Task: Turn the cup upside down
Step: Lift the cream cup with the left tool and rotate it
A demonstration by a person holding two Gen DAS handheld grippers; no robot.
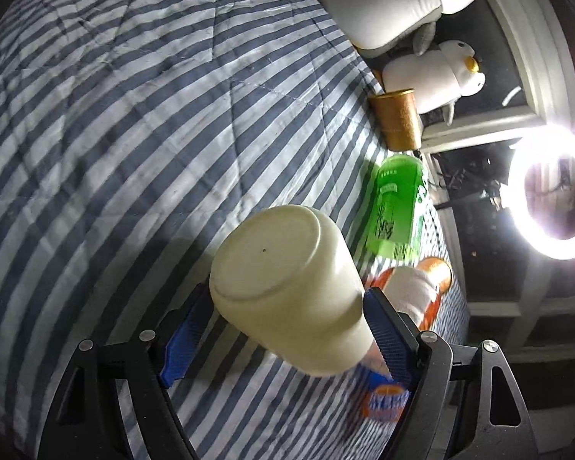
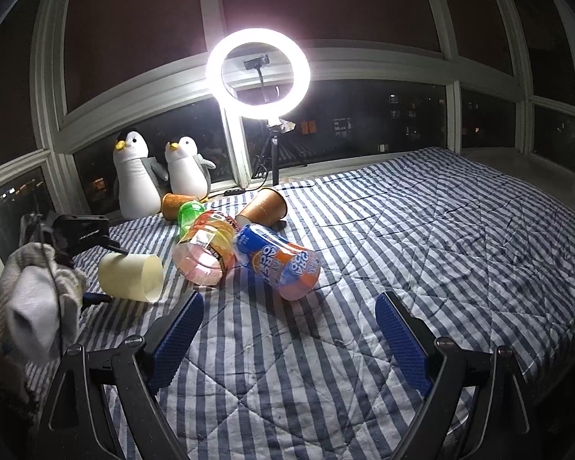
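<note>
A cream plastic cup (image 1: pixel 287 287) sits between the blue pads of my left gripper (image 1: pixel 283 306), which is shut on it and holds it above the striped bedspread (image 1: pixel 134 134). The cup's flat base faces the left wrist camera. In the right wrist view the same cup (image 2: pixel 132 276) lies sideways in the air, mouth to the right, held by the left gripper (image 2: pixel 76 230) in a gloved hand. My right gripper (image 2: pixel 289 329) is open and empty, low over the bedspread (image 2: pixel 402 249).
On the bed lie a blue-orange cup (image 2: pixel 278 260), a pink-orange cup (image 2: pixel 205 255), a green cup (image 2: pixel 189 212) and two brown paper cups (image 2: pixel 262 207) (image 2: pixel 174 205). Two plush penguins (image 2: pixel 134 172) stand by the window. A bright ring light (image 2: pixel 257 71) stands behind.
</note>
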